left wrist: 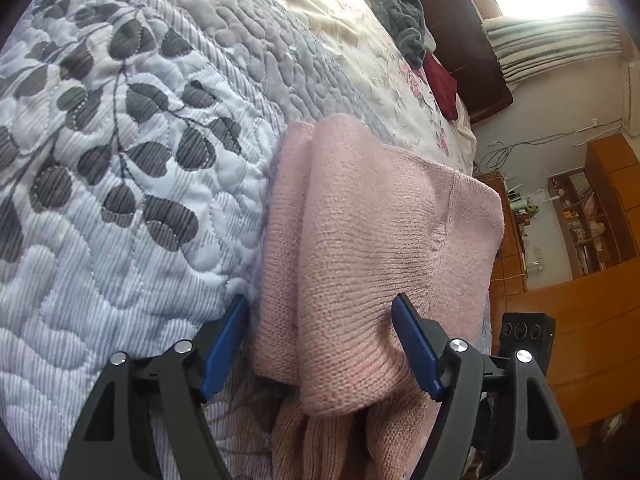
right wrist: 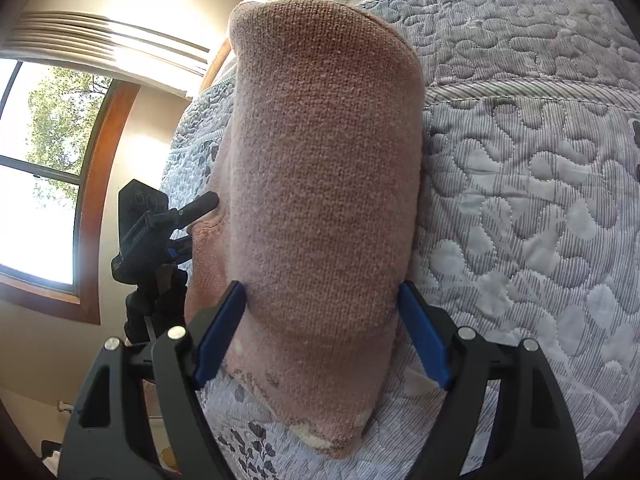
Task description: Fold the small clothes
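Note:
A pink knit sweater (left wrist: 380, 220) lies folded in a thick bundle on the bed. In the left wrist view my left gripper (left wrist: 320, 310) is open, its blue fingers (left wrist: 234, 336) standing either side of the bundle's near end. From the other side, in the right wrist view, the sweater (right wrist: 328, 140) runs away from me as a long roll. My right gripper (right wrist: 322, 292) is open too, one blue pad on each flank of the roll. The left gripper (right wrist: 160, 216) shows there against the sweater's far left edge.
A grey-and-white leaf-print quilt (left wrist: 120, 140) covers the bed. A crumpled grey garment (left wrist: 404, 20) and a dark red item (left wrist: 440, 80) lie near the wooden headboard (left wrist: 472, 40). Wooden shelves (left wrist: 592, 208) stand beyond the bed edge. A window (right wrist: 40, 160) is at left.

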